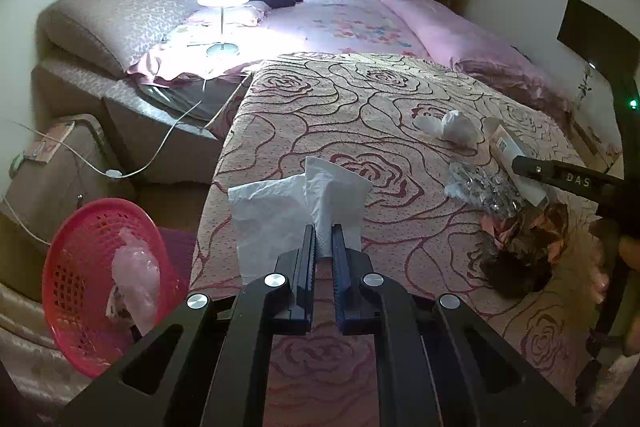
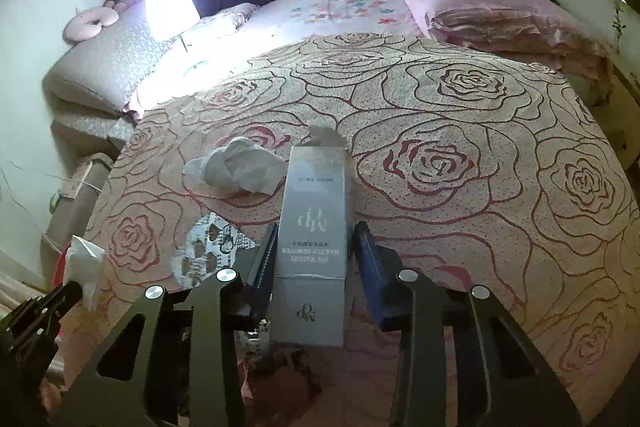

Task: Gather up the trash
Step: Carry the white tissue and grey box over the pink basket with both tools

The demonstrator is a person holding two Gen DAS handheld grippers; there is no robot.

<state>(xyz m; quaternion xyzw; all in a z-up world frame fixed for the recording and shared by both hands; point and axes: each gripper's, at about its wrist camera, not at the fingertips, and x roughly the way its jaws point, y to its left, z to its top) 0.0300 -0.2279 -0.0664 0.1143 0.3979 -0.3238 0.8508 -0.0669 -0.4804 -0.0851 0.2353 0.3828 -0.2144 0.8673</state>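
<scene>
Over on the rose-patterned bedspread [image 2: 460, 115], the right gripper [image 2: 314, 239] has its jaws drawn in against a tall grey carton [image 2: 312, 227], while the left gripper [image 1: 323, 239] is clamped tight on a white tissue [image 1: 296, 203] beside the red basket [image 1: 76, 267].

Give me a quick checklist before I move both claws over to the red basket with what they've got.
1. Left claw shut on the white tissue: ok.
2. Right claw around the grey carton: ok, though whether both pads press is cannot tell.
3. Carton lifted off the bedspread: cannot tell.
4. Red basket in view with room left: ok.
5. Crumpled tissue and printed wrapper left on the bed: not ok.
</scene>
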